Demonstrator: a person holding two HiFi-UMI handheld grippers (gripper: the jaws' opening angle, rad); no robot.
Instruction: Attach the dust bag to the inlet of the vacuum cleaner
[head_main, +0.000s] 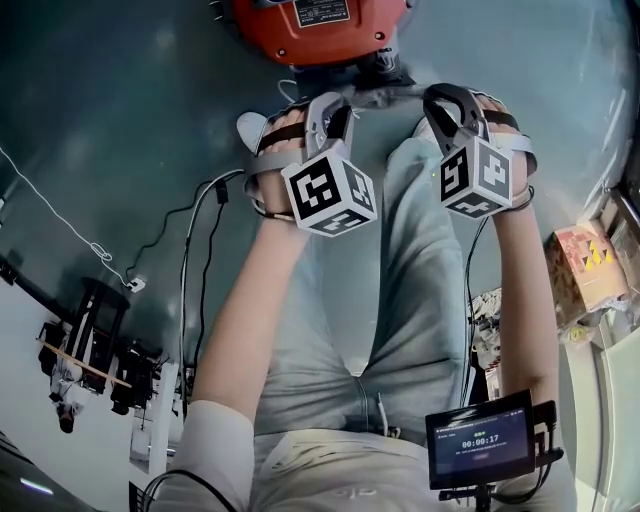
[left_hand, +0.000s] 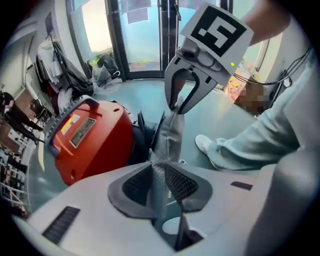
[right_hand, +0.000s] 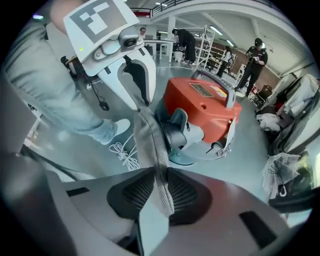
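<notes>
On the left, the left tongs (left_hand: 158, 167) are clamped on one edge of the grey woven-fabric dust bag (left_hand: 170, 134). The dark meshed pads (left_hand: 132, 182) are closed onto the cloth, and a short end of it is passed back between them. These tongs are pointed steeply down toward the smooth grey-green floor (head_main: 120, 130).

From there the bag is drawn across as a narrow, nearly taut band to the other grip. This two-point hold is judged to be meant for spreading the bag's mouth, so that it can be offered square to the port rather than hanging limp. Whether the mouth is open cannot be told, since the cloth is seen edge-on in both gripper views.

Just beyond the stretched band, the red box-shaped plastic vacuum cleaner (right_hand: 202, 107) is stood on the floor. The dark round port on its front, taken to be the inlet (right_hand: 176, 131), is turned toward the person. The bag is held close to that inlet — whether touching it cannot be told — but is not seen fitted over it, so the attaching is judged not yet done. A loose white cable (right_hand: 122, 150) is coiled on the floor nearby.

On the right, the right tongs (right_hand: 160, 170) are likewise clamped on the opposite edge of the bag. The cloth is pinched at the tips and a short tail is left hanging toward the camera. The bag thus lies between the two tongs, gripped at each end.
</notes>
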